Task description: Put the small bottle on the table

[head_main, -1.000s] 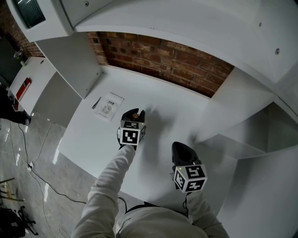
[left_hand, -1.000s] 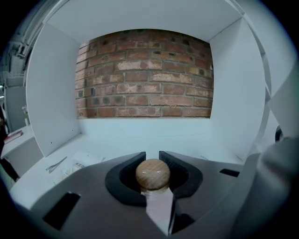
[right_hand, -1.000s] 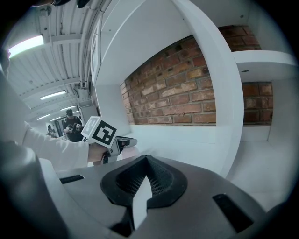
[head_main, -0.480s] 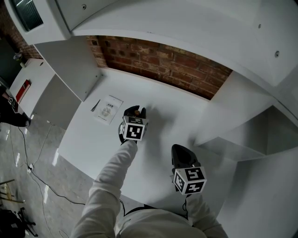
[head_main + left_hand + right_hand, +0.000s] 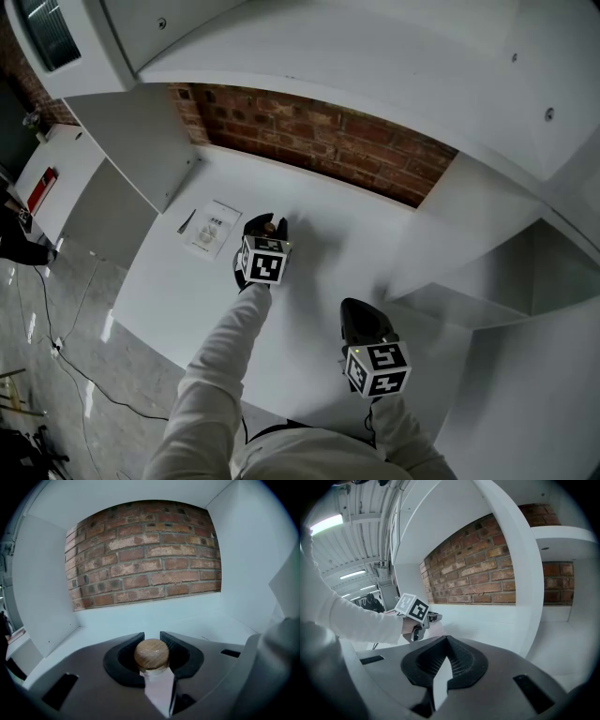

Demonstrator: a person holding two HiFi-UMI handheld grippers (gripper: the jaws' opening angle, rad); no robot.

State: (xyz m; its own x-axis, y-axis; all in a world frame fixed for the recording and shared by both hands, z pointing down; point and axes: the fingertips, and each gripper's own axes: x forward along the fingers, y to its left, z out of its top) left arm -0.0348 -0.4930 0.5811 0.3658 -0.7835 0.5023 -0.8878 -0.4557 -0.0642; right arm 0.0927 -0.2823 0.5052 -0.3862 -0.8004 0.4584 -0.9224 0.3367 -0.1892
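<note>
The small bottle [image 5: 151, 654], clear with a round wooden cap, stands upright between the jaws of my left gripper [image 5: 152, 635]. The pads sit against the cap on both sides. These jaws have just been opening a little, with the bottle still between them. In the head view the left gripper [image 5: 265, 223] reaches over the middle of the white table [image 5: 328, 244], and the brown cap [image 5: 268, 228] shows between its fingers. My right gripper [image 5: 358, 307] hovers nearer the front edge, shut and empty. Its fingertips meet in its own view [image 5: 447, 638].
A printed leaflet [image 5: 211, 228] and a small dark pen-like thing [image 5: 186, 222] lie left of the left gripper. A brick wall [image 5: 309, 141] closes the back. White panels stand on both sides [image 5: 441, 234]. The table's front edge drops to a floor with cables [image 5: 56, 337].
My left gripper has shifted slightly toward the brick wall and lower over the table, the bottle still in it. The right gripper has stayed where it was.
</note>
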